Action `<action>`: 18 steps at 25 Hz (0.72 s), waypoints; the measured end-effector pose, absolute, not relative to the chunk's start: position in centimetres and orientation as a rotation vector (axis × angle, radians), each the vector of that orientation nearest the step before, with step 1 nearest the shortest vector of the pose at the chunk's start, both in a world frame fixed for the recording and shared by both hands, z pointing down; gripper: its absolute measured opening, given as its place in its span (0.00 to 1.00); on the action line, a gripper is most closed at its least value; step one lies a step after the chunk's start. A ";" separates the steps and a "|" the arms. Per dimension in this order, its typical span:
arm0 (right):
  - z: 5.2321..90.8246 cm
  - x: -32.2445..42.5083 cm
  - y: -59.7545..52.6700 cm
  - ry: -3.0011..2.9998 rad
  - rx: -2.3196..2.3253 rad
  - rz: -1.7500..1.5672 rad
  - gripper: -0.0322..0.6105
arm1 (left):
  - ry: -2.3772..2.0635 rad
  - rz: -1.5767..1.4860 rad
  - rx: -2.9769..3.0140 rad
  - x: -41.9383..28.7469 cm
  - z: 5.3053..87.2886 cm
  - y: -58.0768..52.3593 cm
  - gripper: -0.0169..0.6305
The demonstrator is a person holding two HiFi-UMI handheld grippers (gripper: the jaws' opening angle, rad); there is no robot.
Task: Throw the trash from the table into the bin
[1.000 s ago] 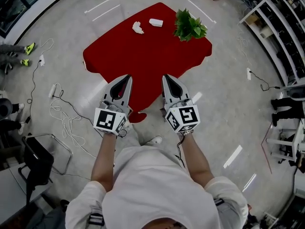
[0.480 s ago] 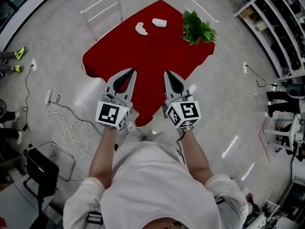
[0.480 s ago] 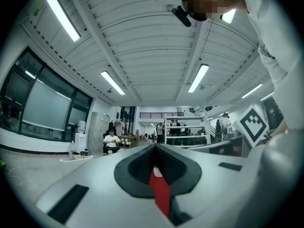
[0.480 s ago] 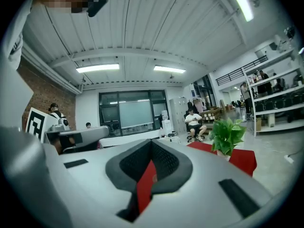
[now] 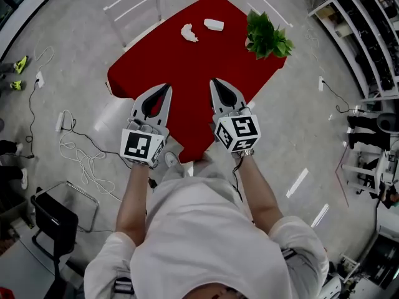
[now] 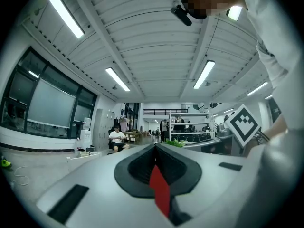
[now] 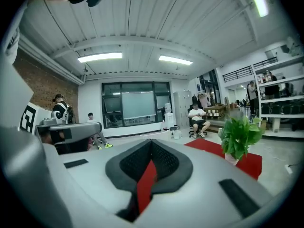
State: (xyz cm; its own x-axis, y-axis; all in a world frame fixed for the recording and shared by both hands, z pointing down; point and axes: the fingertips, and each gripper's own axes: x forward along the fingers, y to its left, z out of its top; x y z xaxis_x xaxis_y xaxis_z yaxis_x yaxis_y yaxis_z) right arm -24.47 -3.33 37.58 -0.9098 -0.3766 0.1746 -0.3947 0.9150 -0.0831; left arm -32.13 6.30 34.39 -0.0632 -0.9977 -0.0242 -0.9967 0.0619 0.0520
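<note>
While the left gripper (image 6: 154, 147) points level over the near edge of the red-clothed table (image 5: 187, 73), its two grey jaws lie pressed together at the tips. They grasp nothing, and only a sliver of the red cloth shows through the dark padded hollow behind them. The right gripper (image 7: 151, 142) is clenched in the same way, tip against tip and empty, with a red strip of the table showing in its own hollow.

Both grippers hover side by side above the table's near corner, apart from each other and clear of the cloth. Behind each pair of jaws sits a cube with black-and-white square markers: the left cube (image 5: 142, 147) and the right cube (image 5: 237, 133). Their faces carry block patterns only, with no lettering that can be read. A bare forearm runs back from each cube to a person in a white shirt (image 5: 206, 229).

The trash lies at the table's far end, well apart from both grippers. It is a crumpled white paper wad (image 5: 188, 32) and, just beside it, a small flat white rectangular piece (image 5: 214, 24). A green leafy potted plant (image 5: 267, 37) stands at the table's far right corner. A white-framed chair (image 5: 134, 8) stands off the table's far left edge.
</note>
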 end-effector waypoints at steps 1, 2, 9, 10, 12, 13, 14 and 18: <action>37.8 -25.0 -4.2 -2.912 0.588 0.170 0.07 | -2.283 -0.071 2.130 -32.5 34.5 5.9 0.04; 37.9 -25.6 -5.1 -2.905 0.586 0.172 0.07 | -2.290 -0.063 2.128 -32.9 34.7 5.5 0.04; 39.8 -30.8 -11.4 -2.841 0.533 0.167 0.07 | -2.361 -0.079 2.035 -36.7 35.0 1.8 0.04; 40.4 -31.8 -12.4 -2.827 0.519 0.164 0.07 | -2.372 -0.081 2.019 -37.3 35.1 1.1 0.04; 42.0 -33.7 -14.5 -2.796 0.489 0.184 0.07 | -2.388 -0.081 1.993 -38.3 35.3 -0.4 0.04; 42.9 -34.7 -15.6 -2.776 0.469 0.203 0.07 | -2.392 -0.082 1.982 -38.7 35.4 -1.2 0.04; 44.0 -35.6 -16.6 -2.752 0.445 0.223 0.07 | -2.394 -0.082 1.972 -39.0 35.6 -1.8 0.04; 48.1 -39.5 -19.9 -2.668 0.358 0.255 0.07 | -2.408 -0.064 1.928 -39.9 36.6 -3.6 0.04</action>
